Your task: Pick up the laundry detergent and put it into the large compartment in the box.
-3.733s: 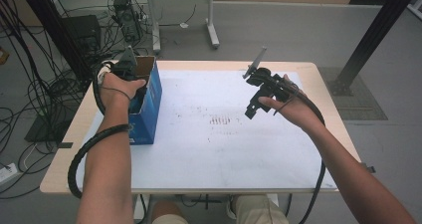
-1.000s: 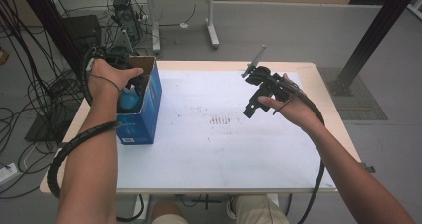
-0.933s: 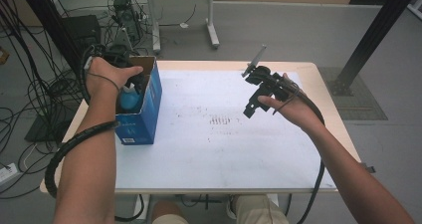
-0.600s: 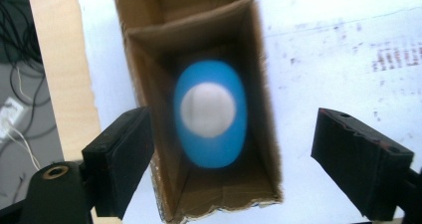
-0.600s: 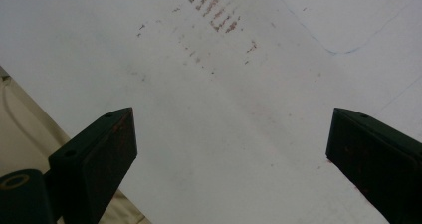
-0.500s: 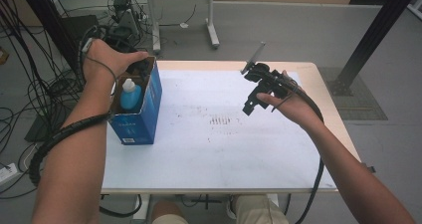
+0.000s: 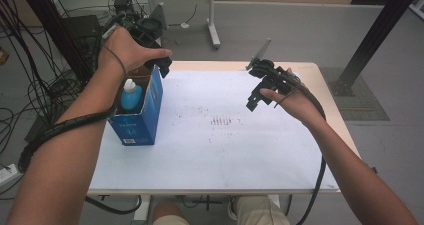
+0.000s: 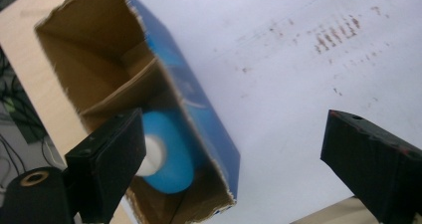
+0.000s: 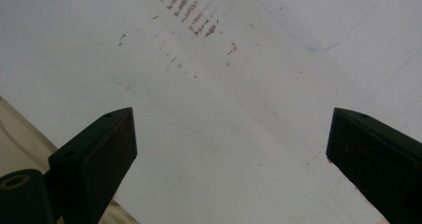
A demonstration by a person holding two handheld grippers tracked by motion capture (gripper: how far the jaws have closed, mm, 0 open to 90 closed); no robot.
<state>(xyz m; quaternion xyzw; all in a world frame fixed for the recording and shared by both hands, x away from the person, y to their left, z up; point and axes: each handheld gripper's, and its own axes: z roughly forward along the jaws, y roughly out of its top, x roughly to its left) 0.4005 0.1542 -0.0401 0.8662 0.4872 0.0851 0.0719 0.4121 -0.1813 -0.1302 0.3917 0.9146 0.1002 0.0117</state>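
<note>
A blue cardboard box (image 7: 142, 116) stands open-topped at the table's left edge. Inside it stands a blue bottle with a white cap (image 7: 131, 96). My left gripper (image 7: 163, 66) hovers above the box's far end; its jaws have just been opening and nothing is gripped between them. In the left gripper view, the box (image 8: 209, 134) and bottle (image 8: 171, 157) lie below my wide-apart left gripper (image 8: 234, 159). My right gripper (image 7: 253, 101) hangs open over the table's right half. In the right gripper view, my right gripper (image 9: 231, 154) has bare white sheet beneath it.
A white sheet (image 7: 215, 150) with brown smudges (image 7: 221, 120) covers the wooden table. Cables (image 7: 30, 100) lie on the floor to the left. Another table's legs (image 7: 212, 20) stand behind, and a black post (image 7: 370, 40) rises at the right.
My left hand has risen out of the box and moved toward its far end, jaws spreading, leaving the bottle standing inside. The right hand has stayed put.
</note>
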